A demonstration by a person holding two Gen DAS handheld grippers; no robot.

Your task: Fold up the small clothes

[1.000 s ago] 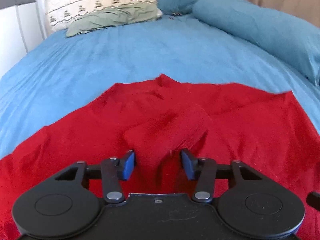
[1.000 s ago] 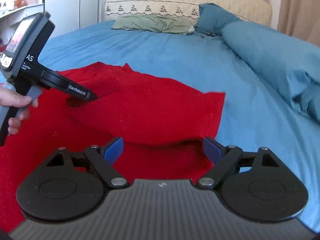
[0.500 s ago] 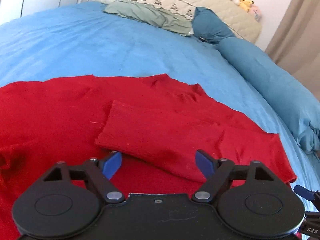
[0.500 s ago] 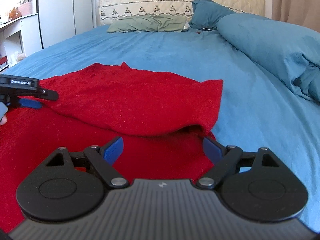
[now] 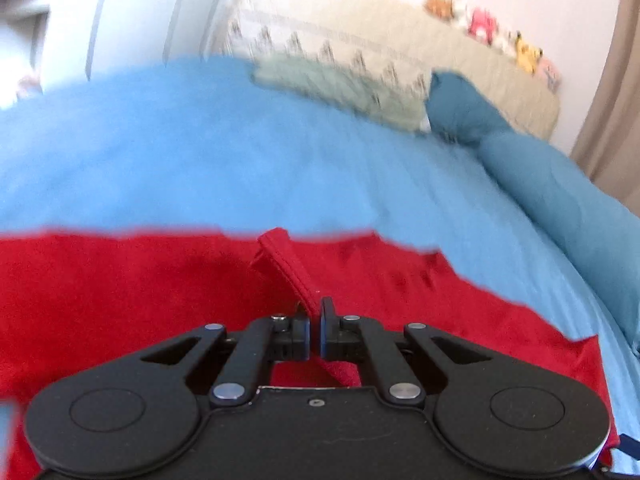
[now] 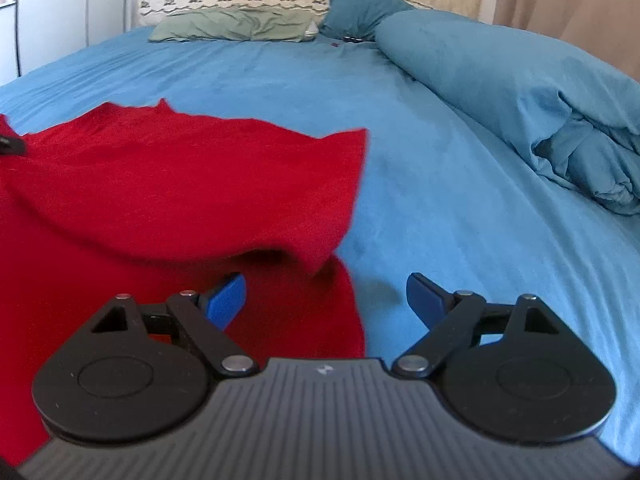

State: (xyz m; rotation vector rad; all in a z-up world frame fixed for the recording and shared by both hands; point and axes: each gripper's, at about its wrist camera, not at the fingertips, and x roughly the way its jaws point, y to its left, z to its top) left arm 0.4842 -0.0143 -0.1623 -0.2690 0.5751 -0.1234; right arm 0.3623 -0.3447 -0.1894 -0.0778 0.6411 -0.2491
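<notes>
Red garment [image 5: 120, 300] lies spread on the blue bed [image 5: 200, 152], one part already folded over. The left gripper [image 5: 315, 334] has just clamped its jaws onto a hemmed edge [image 5: 286, 270], lifting it clear, probably to carry the next fold across. The right gripper [image 6: 326, 300] hangs wide open and empty above the garment's right border, likely to take hold there.

Right gripper [image 6: 324, 296] open above red garment [image 6: 168, 192], sleeve folded across, on blue bed sheet [image 6: 440, 208].
</notes>
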